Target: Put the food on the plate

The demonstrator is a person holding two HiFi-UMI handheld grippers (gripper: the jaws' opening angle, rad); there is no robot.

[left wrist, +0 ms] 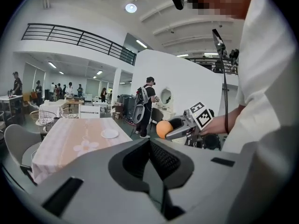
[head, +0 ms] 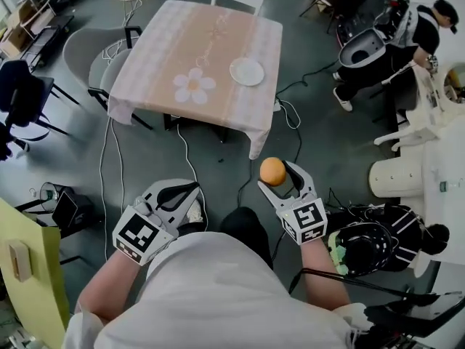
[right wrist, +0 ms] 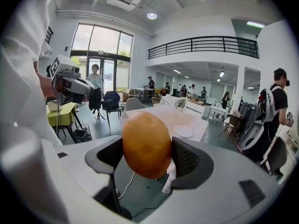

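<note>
The right claw [head: 280,174] is clamped on the food [right wrist: 145,143], a rounded orange piece held in the air in front of the person, over the floor; the plate [head: 247,71] lies empty on the tabletop [head: 182,42], well apart from the food. The left claw [left wrist: 150,146] is closed on itself with nothing between its jaws.

Handling, as we judge it:
- Weight: light, since one claw carries it without sag.
- Surface: smooth and curved, so it may roll or slip if the hold loosens; the fisheye view is poor for texture, and we cannot tell whether the piece is firm or soft.
- Hold: the jaws bear on its two opposite flanks at the widest part, with the top and bottom left free; we consider this the correct place.
- Release: we recommend setting it low at the plate's centre, since a round piece may roll off the rim.
</note>
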